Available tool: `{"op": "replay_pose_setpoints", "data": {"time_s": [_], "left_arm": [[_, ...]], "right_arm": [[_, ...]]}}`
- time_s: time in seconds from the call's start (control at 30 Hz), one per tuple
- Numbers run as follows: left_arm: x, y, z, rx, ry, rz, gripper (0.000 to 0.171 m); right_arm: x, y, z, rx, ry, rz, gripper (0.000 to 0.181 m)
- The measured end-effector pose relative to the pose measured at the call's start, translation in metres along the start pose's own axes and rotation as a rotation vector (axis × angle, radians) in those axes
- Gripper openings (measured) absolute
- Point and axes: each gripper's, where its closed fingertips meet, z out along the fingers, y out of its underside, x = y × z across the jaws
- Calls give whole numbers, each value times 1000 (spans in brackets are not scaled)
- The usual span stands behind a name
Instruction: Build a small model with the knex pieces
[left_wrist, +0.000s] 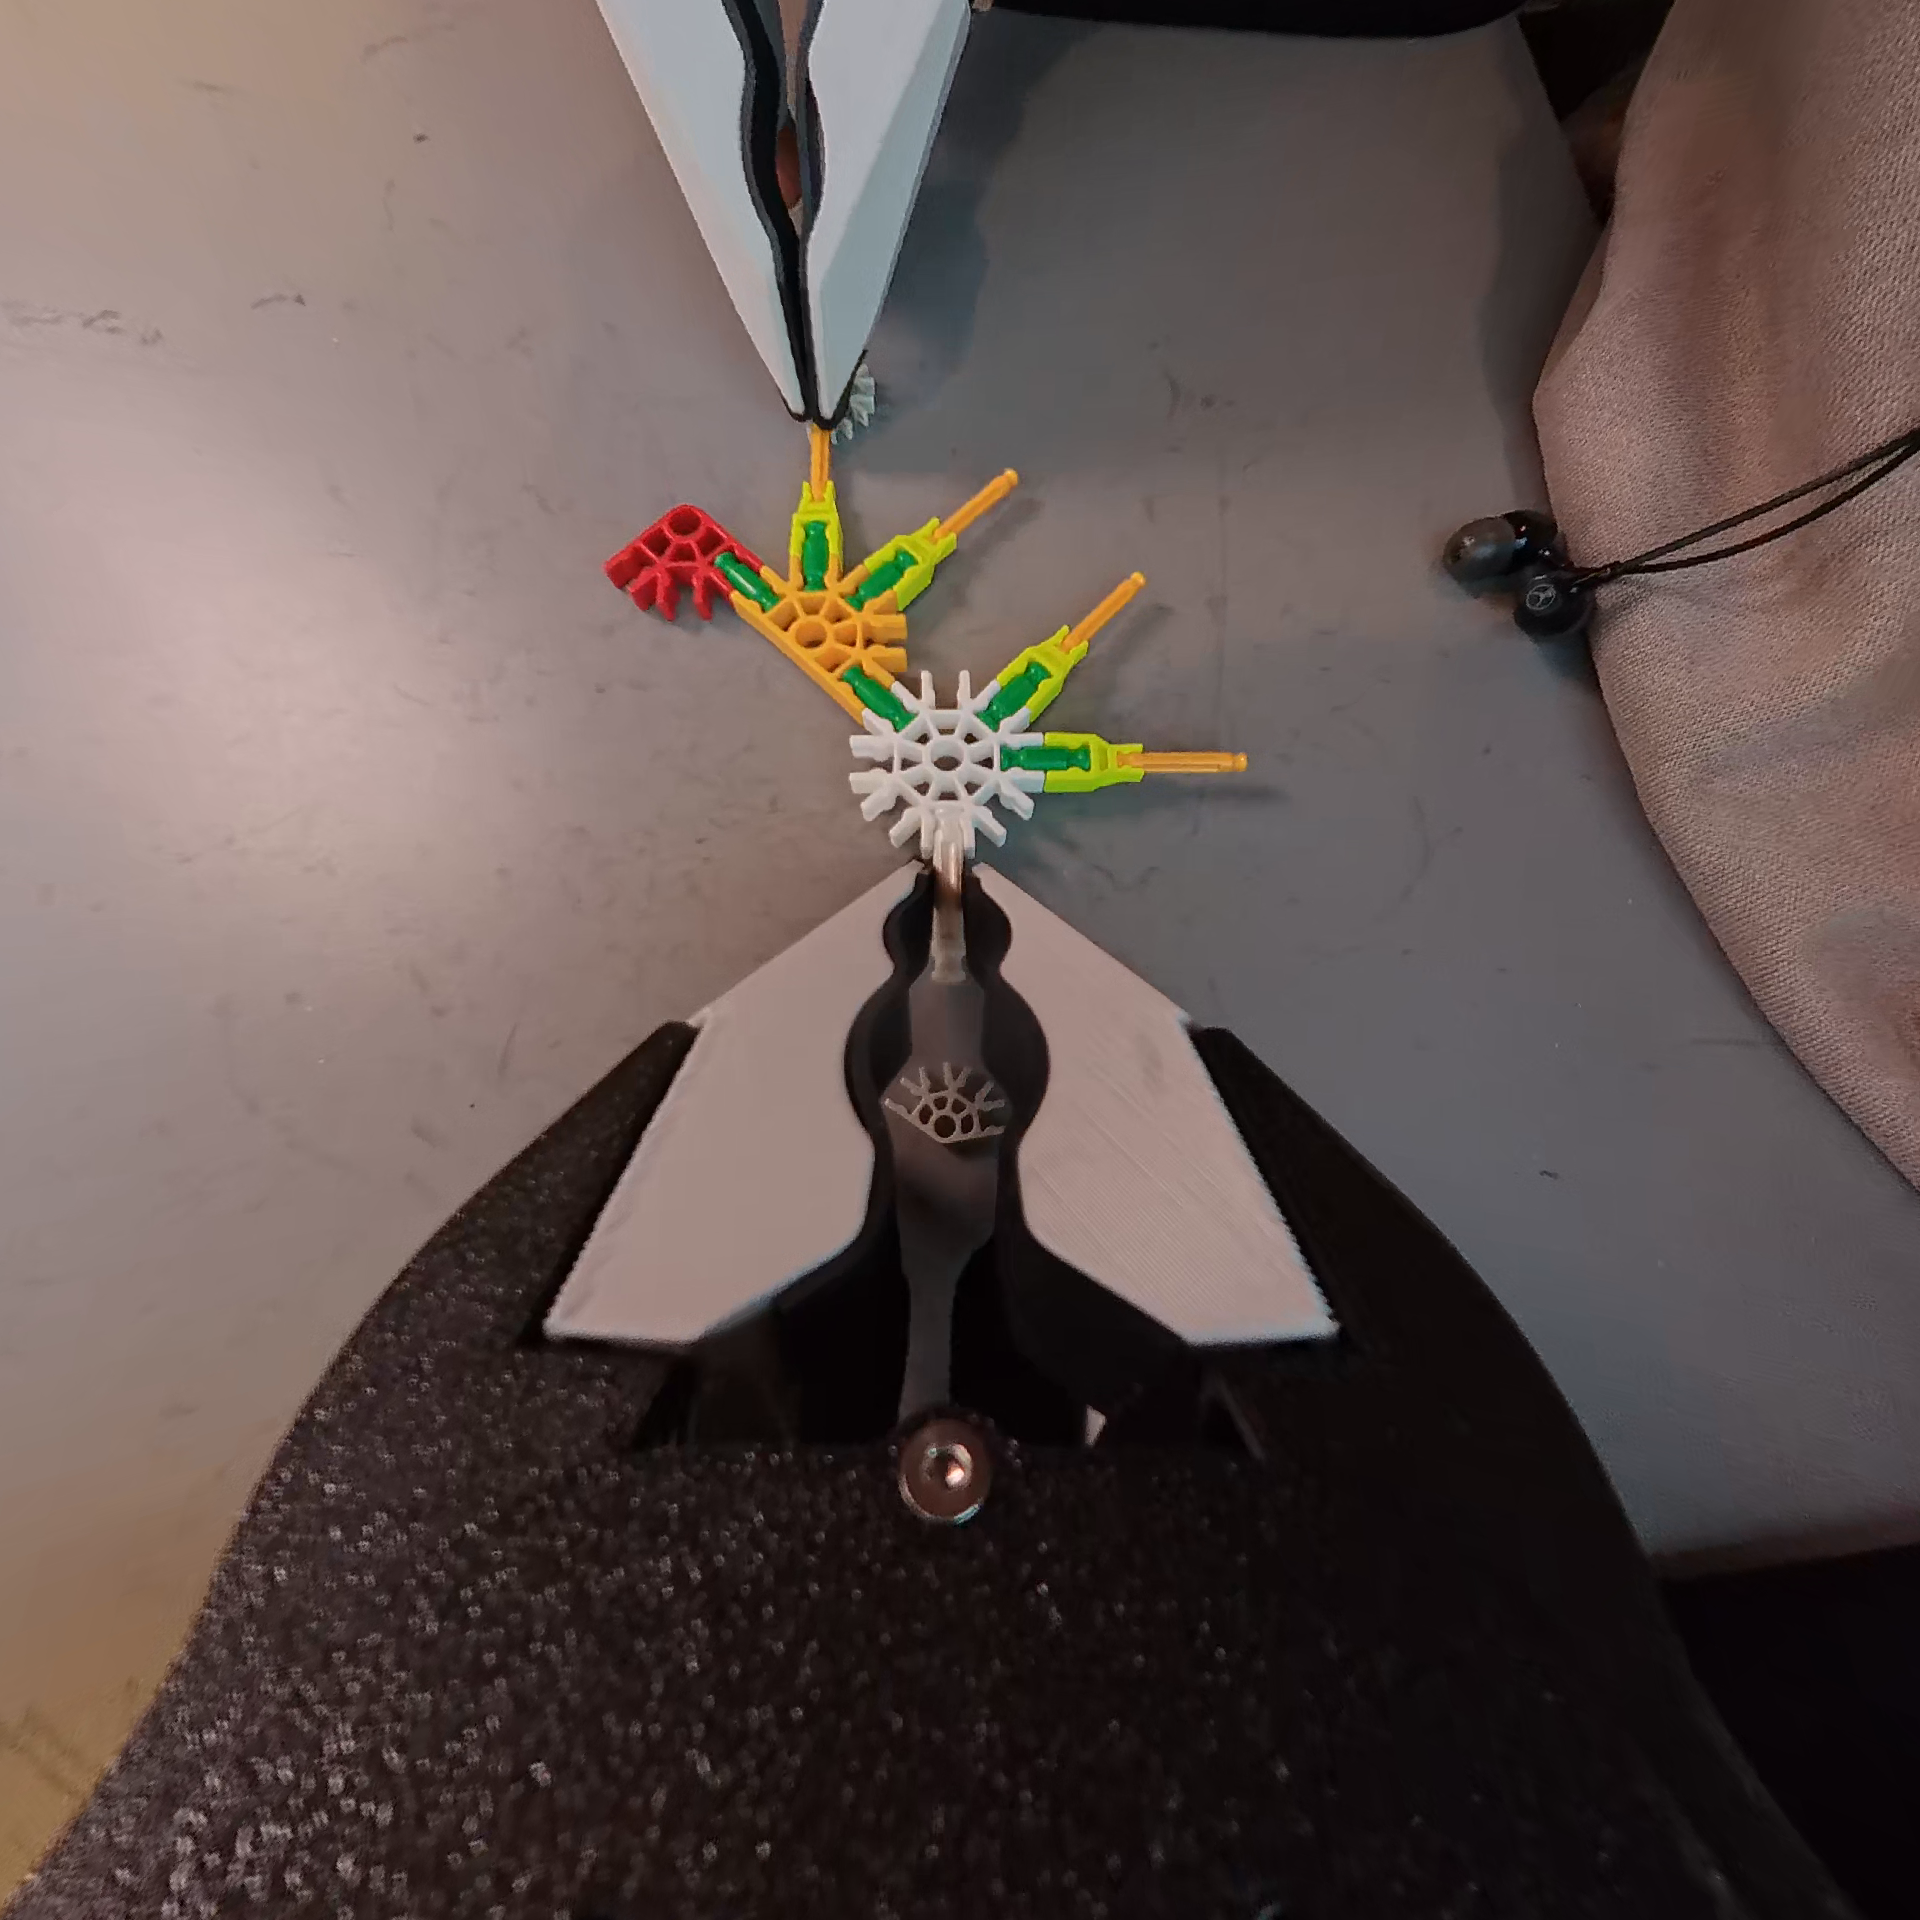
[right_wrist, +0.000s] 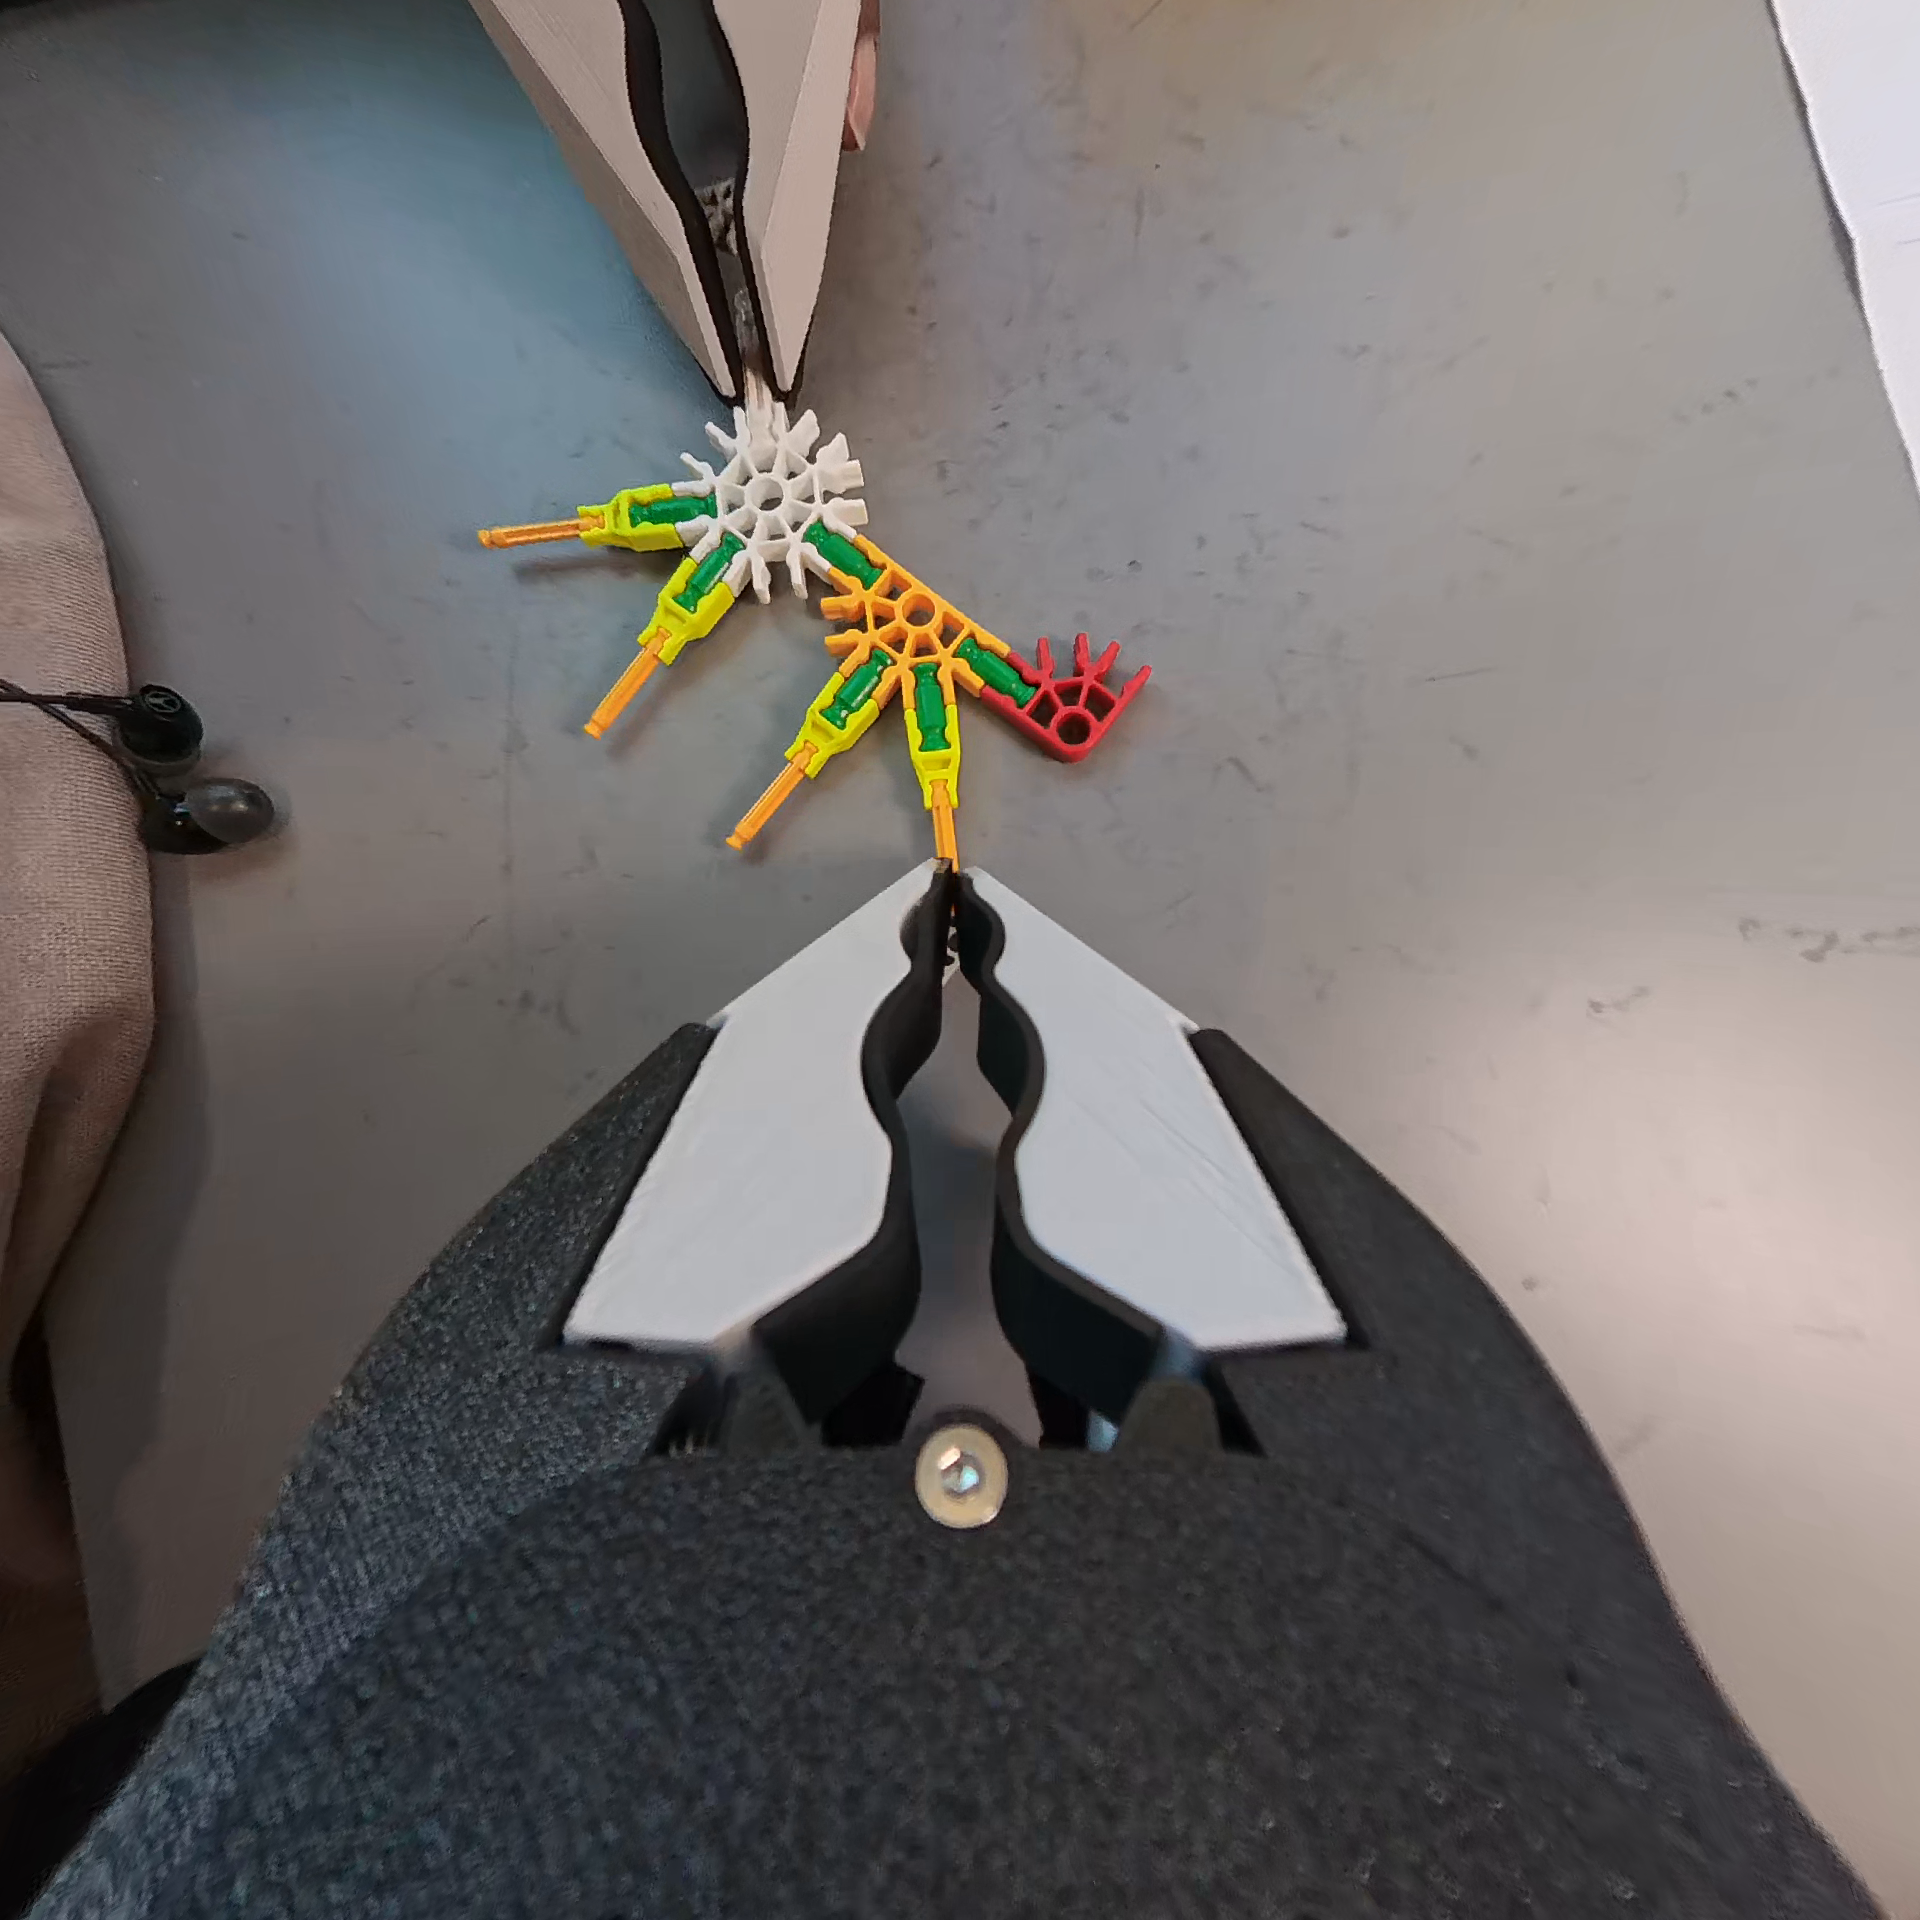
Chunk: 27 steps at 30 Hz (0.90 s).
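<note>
A flat toy-rod assembly lies on the grey table (left_wrist: 312, 727): a white snowflake connector (left_wrist: 945, 764), an orange half-round connector (left_wrist: 836, 629), a red corner connector (left_wrist: 675, 561), green rods and yellow clips with thin orange rods. My left gripper (left_wrist: 948, 878) is shut on a grey rod (left_wrist: 948, 920) plugged into the white connector (right_wrist: 774, 504). A grey connector (left_wrist: 945, 1117) sits farther back between its fingers. My right gripper (right_wrist: 951, 878) is shut on the tip of one orange rod (right_wrist: 943, 826). It faces the left gripper (right_wrist: 758, 393) across the assembly.
Black earbuds on a cord (left_wrist: 1538, 582) lie to the right of the assembly, on the left in the right wrist view (right_wrist: 177, 769). Beige cloth (left_wrist: 1766, 520) covers the table edge beside them. A white sheet (right_wrist: 1870, 156) lies at the far corner. The left gripper's tips are roughly 11 cm from the right gripper's.
</note>
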Motion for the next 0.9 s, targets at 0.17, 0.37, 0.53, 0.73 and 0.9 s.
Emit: {"op": "replay_pose_setpoints", "data": {"time_s": [0.17,0.37,0.53,0.73,0.9], "left_arm": [[2,1,1,-10,5,13,5],[4,1,1,-23,-4,24,5],[4,2,1,-44,-27,35,5],[3,3,1,-53,-38,40,5],[3,3,1,-54,-45,38,5]], "right_arm": [[-1,1,1,-112,26,-59,0],[-2,1,3,-266,23,-101,0],[-5,-1,7,-303,-61,-69,0],[-6,-2,8,-291,-26,-53,0],[-4,-3,6,-232,20,-39,0]]}}
